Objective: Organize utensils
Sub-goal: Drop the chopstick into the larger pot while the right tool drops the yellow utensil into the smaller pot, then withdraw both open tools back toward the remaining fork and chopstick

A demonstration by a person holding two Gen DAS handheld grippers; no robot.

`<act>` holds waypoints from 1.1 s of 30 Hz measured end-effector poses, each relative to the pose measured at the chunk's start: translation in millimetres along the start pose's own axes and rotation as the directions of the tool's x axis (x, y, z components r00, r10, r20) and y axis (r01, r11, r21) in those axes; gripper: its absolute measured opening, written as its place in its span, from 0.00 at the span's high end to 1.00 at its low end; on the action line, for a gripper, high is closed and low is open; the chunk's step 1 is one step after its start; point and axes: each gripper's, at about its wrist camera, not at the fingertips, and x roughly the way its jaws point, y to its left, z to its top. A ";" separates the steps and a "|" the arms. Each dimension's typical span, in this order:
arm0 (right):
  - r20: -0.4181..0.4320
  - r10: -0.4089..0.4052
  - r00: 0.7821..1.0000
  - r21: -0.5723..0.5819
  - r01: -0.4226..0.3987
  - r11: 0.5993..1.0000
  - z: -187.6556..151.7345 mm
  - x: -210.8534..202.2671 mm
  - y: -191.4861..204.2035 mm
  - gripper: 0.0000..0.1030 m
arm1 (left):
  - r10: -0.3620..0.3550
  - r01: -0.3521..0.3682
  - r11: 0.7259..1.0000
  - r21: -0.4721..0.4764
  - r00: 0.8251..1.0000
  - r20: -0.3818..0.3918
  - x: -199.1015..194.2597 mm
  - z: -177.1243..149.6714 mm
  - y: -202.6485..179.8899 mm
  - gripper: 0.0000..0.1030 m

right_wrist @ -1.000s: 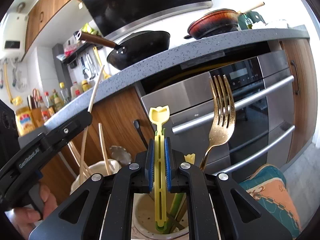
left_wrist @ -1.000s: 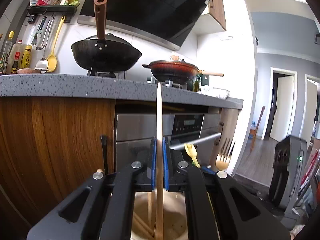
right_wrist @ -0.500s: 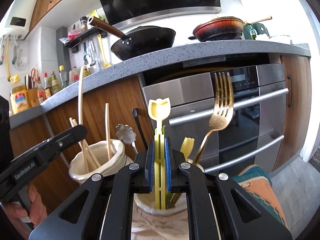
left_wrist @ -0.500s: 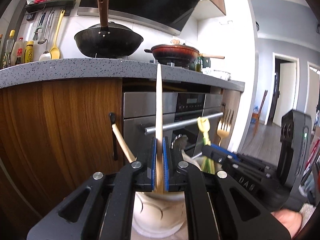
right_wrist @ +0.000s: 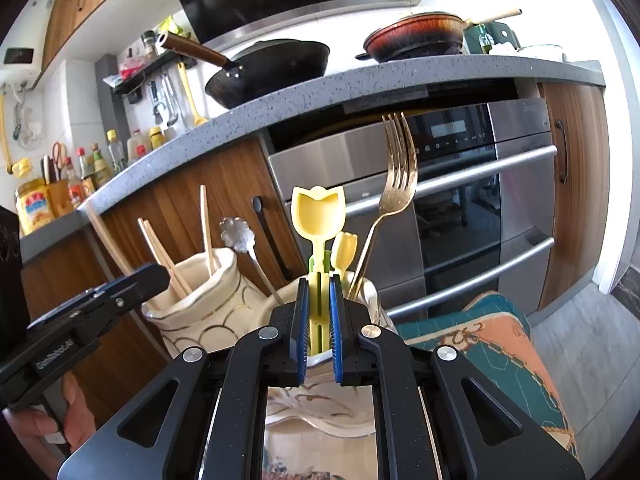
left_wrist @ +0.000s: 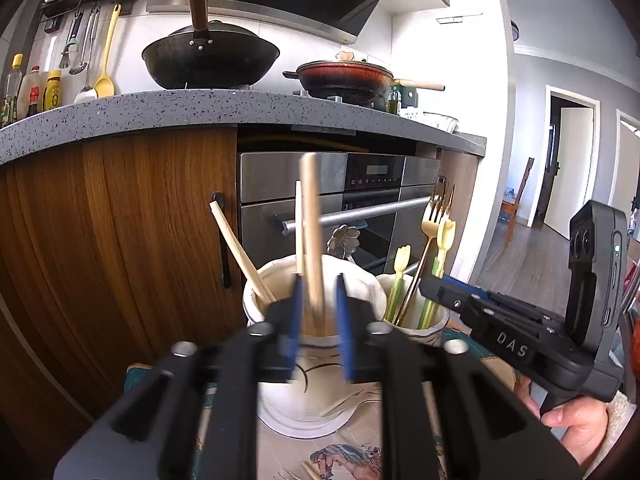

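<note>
The left gripper (left_wrist: 317, 320) is opening: its blue pads (left_wrist: 295, 320) stand apart with a gap on each side of the wooden chopstick (left_wrist: 312, 236) between them, so the stick is let go. That chopstick is a pale, plain wooden rod, standing nearly upright with its lower end down in the cream jar (left_wrist: 312, 280) just ahead, among other chopsticks leaning left. The right gripper (right_wrist: 319, 320) is clenched on the yellow tulip spoon (right_wrist: 319, 216), pads pressed against its green-yellow stem. The spoon's tulip-shaped bowl points straight up, its long axis vertical, the lower end inside the second cream jar (right_wrist: 280, 300) beside a gold fork (right_wrist: 396, 176) and a smaller tulip utensil (right_wrist: 345, 248).
</note>
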 end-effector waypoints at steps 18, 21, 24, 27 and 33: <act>0.017 -0.003 1.000 0.038 0.003 0.999 -1.4 -20.5 -8.2 0.40 | 0.066 -0.064 0.997 -0.035 0.996 0.062 -28.4 7.0 5.5 0.21; 0.032 0.010 0.999 0.038 -0.012 0.999 -2.1 -29.6 -8.3 0.25 | 0.082 -0.078 0.996 -0.050 0.993 0.081 -41.8 5.5 8.0 0.07; 0.043 0.020 0.999 0.035 -0.022 0.999 -5.0 -40.9 -7.4 0.20 | 0.093 -0.090 0.995 -0.039 0.993 0.075 -52.4 1.5 9.1 0.06; 0.030 0.036 0.999 0.032 -0.037 0.999 -10.2 -48.5 -4.9 0.16 | 0.117 -0.116 0.993 -0.025 0.992 0.049 -62.8 -6.2 12.5 0.06; -0.038 0.045 0.998 -0.064 -0.047 0.997 -28.4 -58.0 15.7 0.14 | 0.130 -0.131 0.991 -0.011 0.990 -0.044 -77.8 -32.9 24.8 0.06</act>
